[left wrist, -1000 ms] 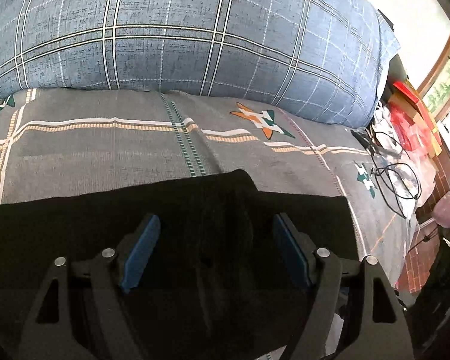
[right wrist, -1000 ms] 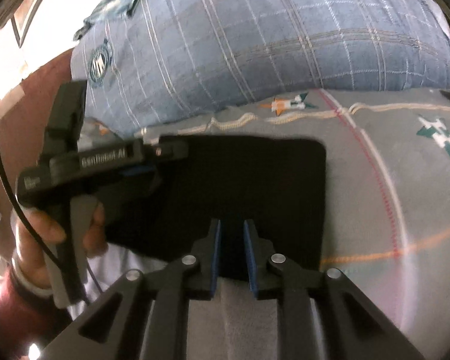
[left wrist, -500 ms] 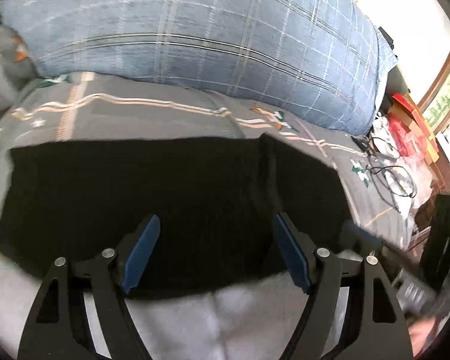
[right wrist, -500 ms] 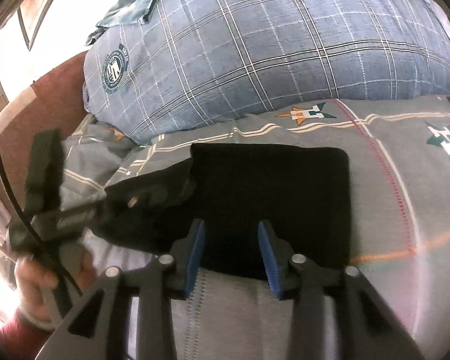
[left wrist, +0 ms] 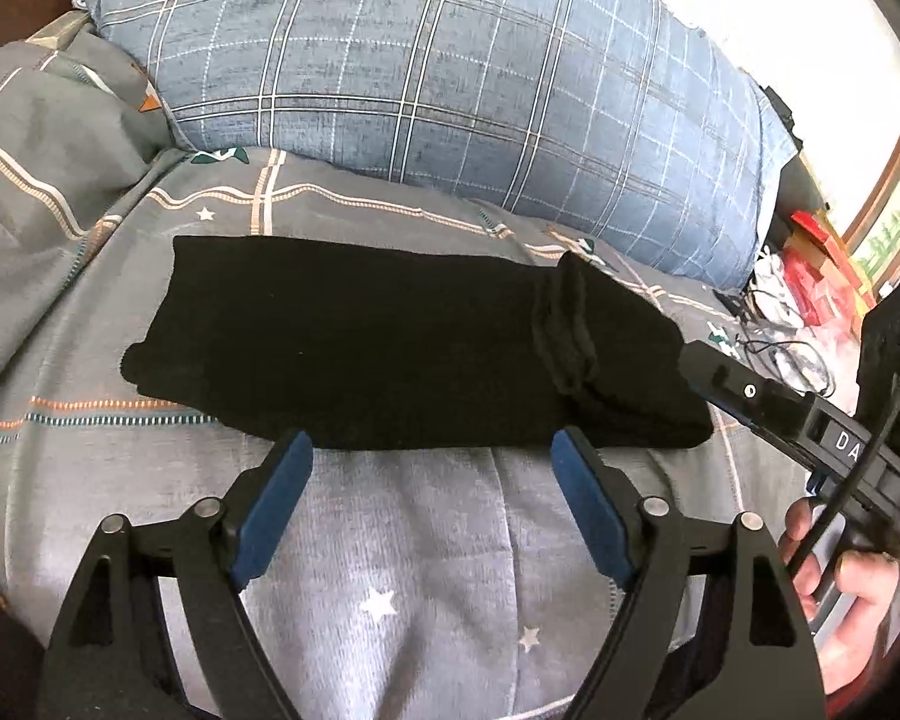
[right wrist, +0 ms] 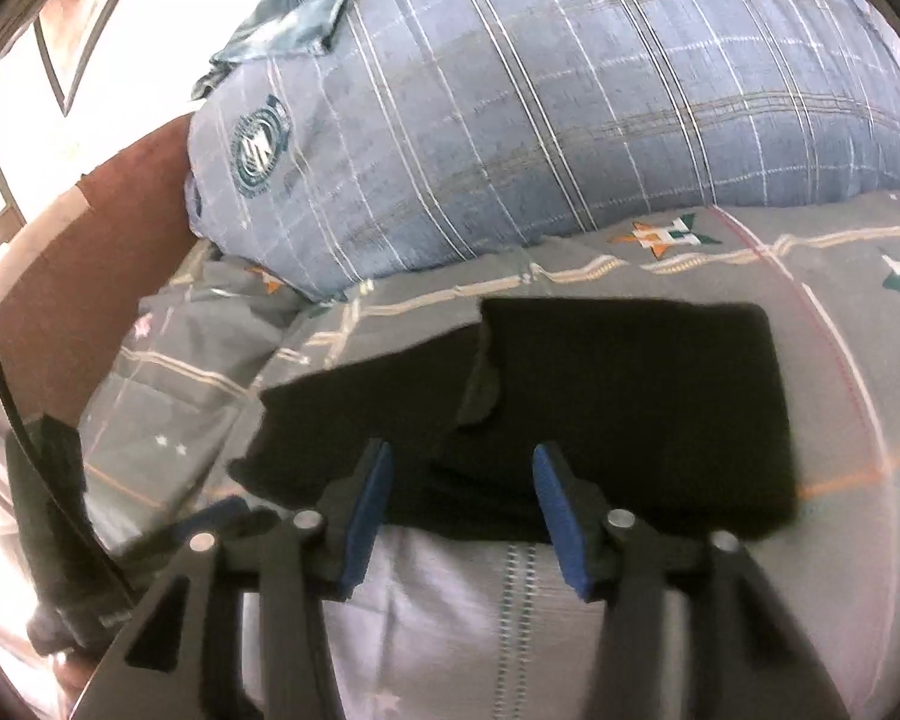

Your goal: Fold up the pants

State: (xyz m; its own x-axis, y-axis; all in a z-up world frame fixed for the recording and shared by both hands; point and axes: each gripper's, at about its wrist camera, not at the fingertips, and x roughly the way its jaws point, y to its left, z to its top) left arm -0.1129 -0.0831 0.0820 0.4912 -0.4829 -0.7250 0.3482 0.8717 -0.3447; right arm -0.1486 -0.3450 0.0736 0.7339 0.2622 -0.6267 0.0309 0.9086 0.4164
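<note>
Black pants (left wrist: 390, 348) lie folded in a long strip across the grey patterned bedspread (left wrist: 426, 546); the right portion is doubled over, with a raised fold edge. They also show in the right wrist view (right wrist: 618, 408). My left gripper (left wrist: 431, 450) is open and empty, just short of the pants' near edge. My right gripper (right wrist: 459, 462) is open and empty, its blue pads (right wrist: 369, 510) at the near edge of the pants. The right gripper's body also shows in the left wrist view (left wrist: 810, 426), beside the pants' right end.
A large blue plaid pillow (left wrist: 450, 72) lies behind the pants. A rumpled grey quilt (left wrist: 42, 120) is at the left. Cables, glasses and red packages (left wrist: 810, 276) sit at the right beyond the bed. A brown headboard (right wrist: 90, 240) shows at the left.
Both grippers have pulled back from the pants toward the near side. The right gripper was shut on the cloth and has opened, letting go. The left gripper, open over the pants before, now sits off them.
</note>
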